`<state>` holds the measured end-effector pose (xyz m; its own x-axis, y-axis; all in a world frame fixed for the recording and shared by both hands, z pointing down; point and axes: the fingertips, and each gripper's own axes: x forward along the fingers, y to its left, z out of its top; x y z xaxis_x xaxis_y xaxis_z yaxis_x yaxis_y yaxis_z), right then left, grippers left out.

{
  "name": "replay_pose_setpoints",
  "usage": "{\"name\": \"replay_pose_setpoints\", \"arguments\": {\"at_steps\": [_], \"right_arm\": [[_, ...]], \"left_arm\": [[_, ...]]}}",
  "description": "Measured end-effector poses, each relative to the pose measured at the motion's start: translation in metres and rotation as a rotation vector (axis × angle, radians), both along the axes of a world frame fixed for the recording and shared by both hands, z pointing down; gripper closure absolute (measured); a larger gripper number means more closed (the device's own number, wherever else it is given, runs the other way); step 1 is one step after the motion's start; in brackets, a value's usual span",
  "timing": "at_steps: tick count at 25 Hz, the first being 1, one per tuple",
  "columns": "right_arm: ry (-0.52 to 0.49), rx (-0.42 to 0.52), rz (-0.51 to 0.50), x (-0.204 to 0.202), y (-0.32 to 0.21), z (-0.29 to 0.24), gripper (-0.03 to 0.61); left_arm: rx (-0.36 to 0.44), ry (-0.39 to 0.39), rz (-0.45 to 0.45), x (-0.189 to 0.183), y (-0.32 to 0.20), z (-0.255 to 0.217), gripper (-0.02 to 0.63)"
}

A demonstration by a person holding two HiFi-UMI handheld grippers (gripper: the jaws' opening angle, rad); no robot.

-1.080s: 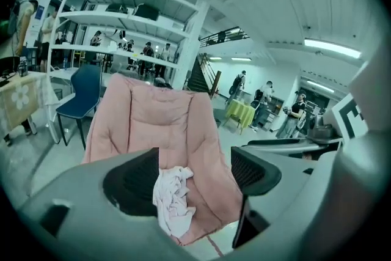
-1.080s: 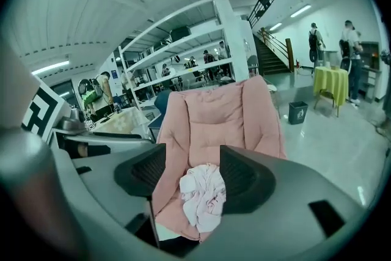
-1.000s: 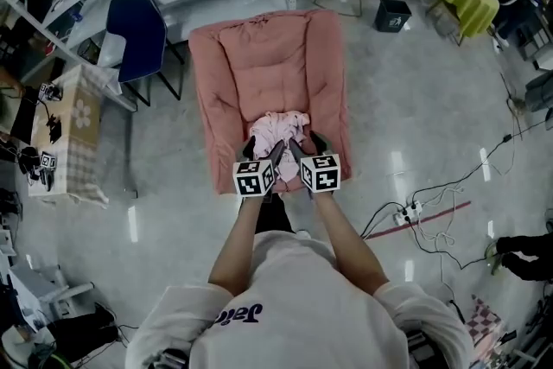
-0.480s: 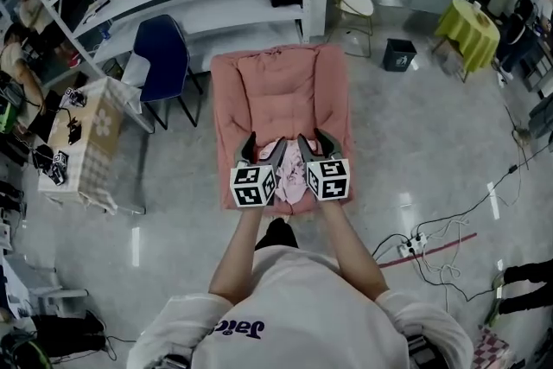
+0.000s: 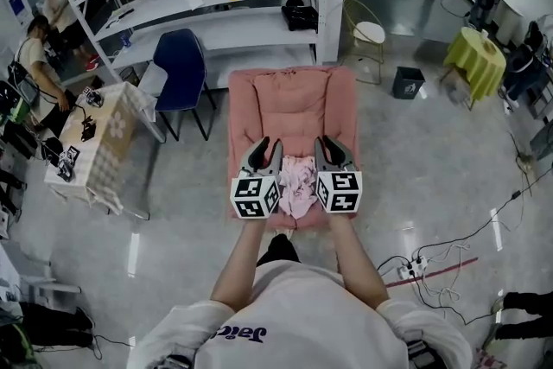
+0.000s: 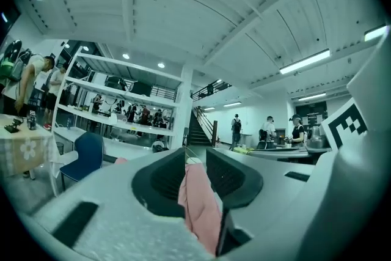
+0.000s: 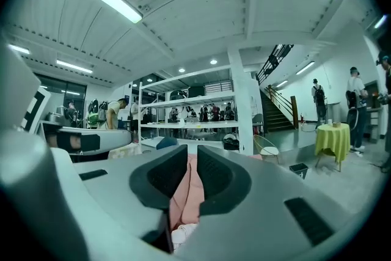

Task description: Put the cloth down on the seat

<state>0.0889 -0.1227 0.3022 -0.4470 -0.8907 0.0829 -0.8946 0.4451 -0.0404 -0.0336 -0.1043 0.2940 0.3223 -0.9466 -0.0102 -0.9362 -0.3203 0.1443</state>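
Workshop with a glossy grey floor (image 5: pixel 432 143) and white shelving (image 5: pixel 225 4) behind a pink seat (image 5: pixel 292 99). Pink cloth (image 5: pixel 299 181) is bunched between both tools over the seat's front part, long axis front to back. Left tool (image 5: pixel 267 148) and right tool (image 5: pixel 329 146) are both closing, each pinching a cloth fold. Cloth edges are hidden behind the tools, and whether it touches the seat is unclear.

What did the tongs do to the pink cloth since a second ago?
The left tongs and right tongs were wide open by the pink cloth; now their jaws are closing on it, each pinching one side. The pink chair stayed where it was.
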Motion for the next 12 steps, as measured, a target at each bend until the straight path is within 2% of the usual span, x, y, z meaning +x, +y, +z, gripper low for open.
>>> {"name": "replay_pose_setpoints", "arguments": {"at_steps": [3,6,12], "right_arm": [[0.000,0.007,-0.009,-0.004,0.007,-0.009,0.528],[-0.005,0.018,-0.020,-0.003,0.014,-0.014,0.541],[0.012,0.042,0.044,0.008,0.021,-0.028,0.546]], "left_arm": [[0.042,-0.005,-0.026,-0.006,0.007,-0.014,0.556],[0.083,-0.017,-0.047,-0.005,0.015,-0.026,0.585],[0.057,-0.080,-0.083,-0.001,0.019,-0.027,0.600]]}}
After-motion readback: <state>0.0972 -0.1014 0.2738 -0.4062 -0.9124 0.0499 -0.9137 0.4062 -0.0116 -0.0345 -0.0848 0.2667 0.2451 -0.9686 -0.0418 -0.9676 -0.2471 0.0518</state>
